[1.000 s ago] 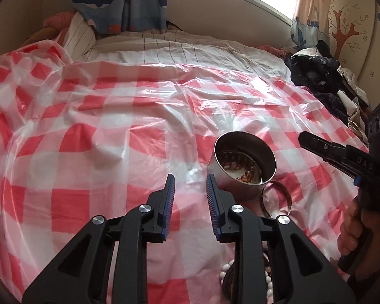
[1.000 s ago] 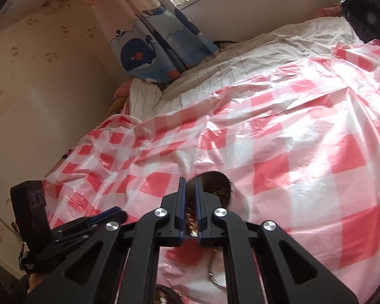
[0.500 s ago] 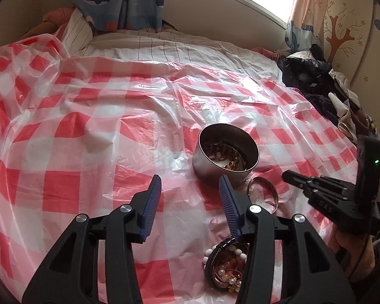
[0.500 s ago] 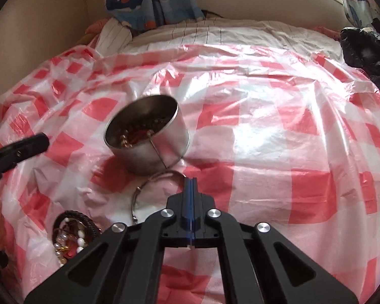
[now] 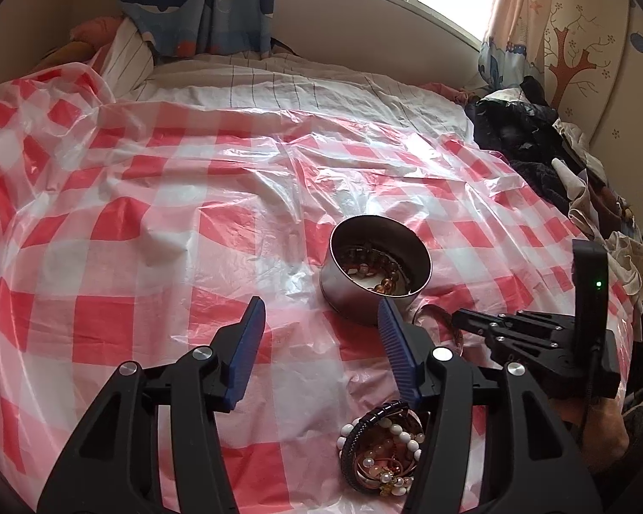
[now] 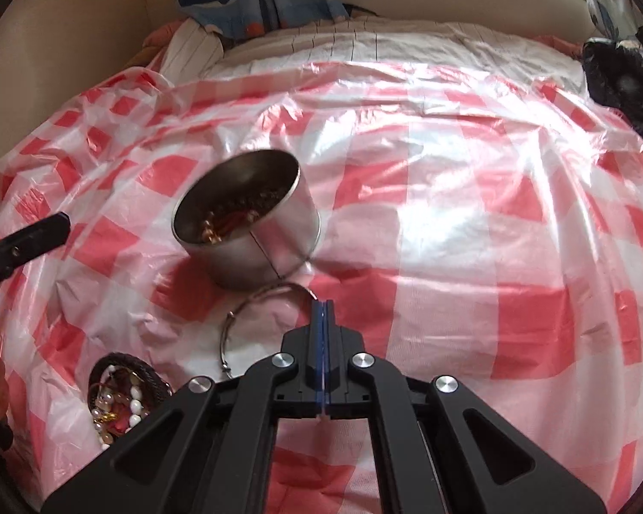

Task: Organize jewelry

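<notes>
Red-and-white checked plastic sheeting [image 5: 158, 231] lies crinkled over the bed, with a striped white sheet [image 5: 278, 85] showing beyond it below the window. A round steel tin [image 5: 379, 270] stands upright on the plastic, holding brown beaded strands. In the right wrist view the same tin [image 6: 253, 235] has a thin silver bangle [image 6: 253, 312] lying on the sheeting just in front of it, its far arc close against the tin's base. A second, shallower dark woven dish [image 5: 377, 449] sits nearer the person, heaped with white pearl beads, pink beads and gold pieces; it is apart from the tin, and the bangle lies between the two.

The left hand-held gripper [image 5: 321, 342] hangs above the plastic just short of the tin, its blue ribbed pads apart and opening wider, with nothing between them. The right hand-held gripper [image 6: 322, 312] points down at the bangle's right end, its blue pads pressed together; the wire meets the pad tips, but whether it is pinched there cannot be told. In the left wrist view this gripper [image 5: 461, 317] reaches in from the right, held by a hand [image 5: 596, 428] at the frame edge. Dark clothing [image 5: 518, 137] is heaped at the bed's right side.
</notes>
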`<action>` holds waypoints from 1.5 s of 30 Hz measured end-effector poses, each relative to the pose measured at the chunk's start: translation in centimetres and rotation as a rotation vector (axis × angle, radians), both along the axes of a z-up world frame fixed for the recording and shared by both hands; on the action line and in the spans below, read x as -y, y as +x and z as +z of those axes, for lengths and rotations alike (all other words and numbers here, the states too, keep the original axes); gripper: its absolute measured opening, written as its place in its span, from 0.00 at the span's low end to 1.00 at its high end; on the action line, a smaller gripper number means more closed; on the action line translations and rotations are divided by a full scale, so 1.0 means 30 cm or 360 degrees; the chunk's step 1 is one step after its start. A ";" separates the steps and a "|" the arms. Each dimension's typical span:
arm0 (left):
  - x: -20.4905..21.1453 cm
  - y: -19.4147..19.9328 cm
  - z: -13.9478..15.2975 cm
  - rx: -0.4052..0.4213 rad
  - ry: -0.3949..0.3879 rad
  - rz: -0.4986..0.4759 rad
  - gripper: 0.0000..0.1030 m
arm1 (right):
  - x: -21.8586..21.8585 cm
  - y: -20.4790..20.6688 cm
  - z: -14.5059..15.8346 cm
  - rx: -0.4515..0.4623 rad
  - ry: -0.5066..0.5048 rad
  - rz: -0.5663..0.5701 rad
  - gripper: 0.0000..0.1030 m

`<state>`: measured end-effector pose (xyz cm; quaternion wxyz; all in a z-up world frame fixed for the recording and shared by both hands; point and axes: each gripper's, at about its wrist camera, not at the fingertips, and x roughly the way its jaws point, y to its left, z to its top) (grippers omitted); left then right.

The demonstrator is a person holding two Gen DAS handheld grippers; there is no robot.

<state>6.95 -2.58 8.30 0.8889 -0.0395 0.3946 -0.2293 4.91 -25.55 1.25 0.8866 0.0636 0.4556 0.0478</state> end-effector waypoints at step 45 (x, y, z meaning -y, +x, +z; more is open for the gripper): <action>0.026 -0.116 -0.083 0.0094 0.0331 0.0175 0.69 | -0.073 -0.311 0.032 0.0272 0.0082 -0.0135 0.59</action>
